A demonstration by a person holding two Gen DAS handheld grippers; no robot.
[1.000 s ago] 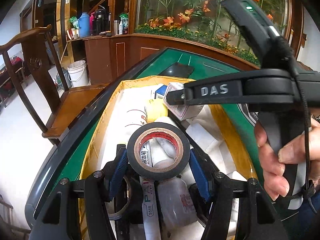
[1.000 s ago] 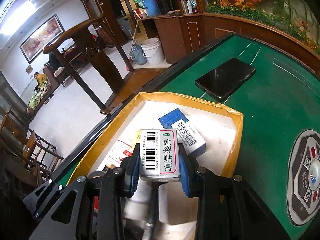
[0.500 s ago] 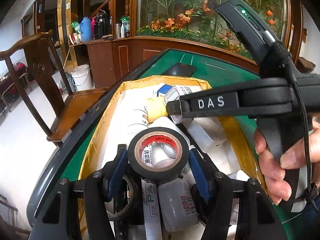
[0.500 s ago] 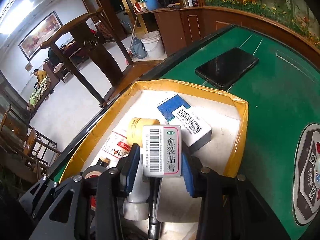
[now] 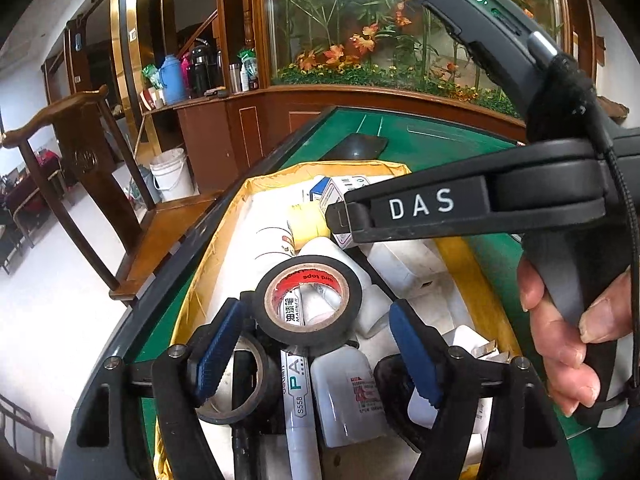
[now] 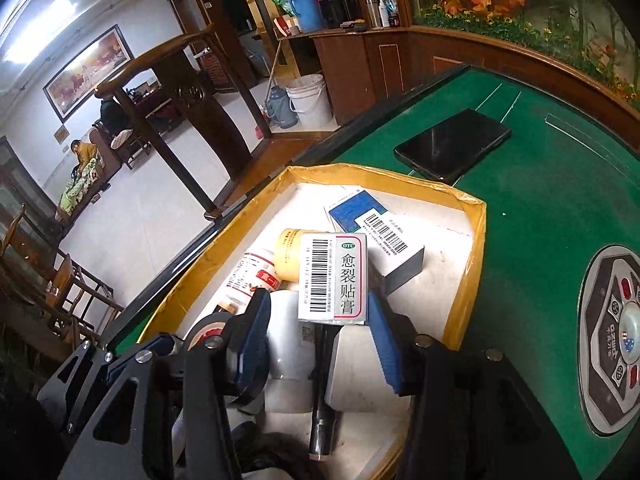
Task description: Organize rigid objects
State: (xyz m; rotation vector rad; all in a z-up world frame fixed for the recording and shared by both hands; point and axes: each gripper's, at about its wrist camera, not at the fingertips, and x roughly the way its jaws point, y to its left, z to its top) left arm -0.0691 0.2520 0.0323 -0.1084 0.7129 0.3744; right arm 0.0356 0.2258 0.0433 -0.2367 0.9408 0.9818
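Both tongs have just been opening over the yellow-rimmed box (image 6: 472, 240) on the green worktop (image 6: 540, 208). The left tongs (image 5: 312, 344) stand spread, the black tape roll (image 5: 308, 300) between the pads but clear of them, resting on the clutter just ahead. The right tongs (image 6: 316, 332) are also parted, one pad close beside the white carton (image 6: 334, 278), whose long axis runs straight away from them.

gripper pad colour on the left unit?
Blue, ribbed pads, clearest in the left wrist view.
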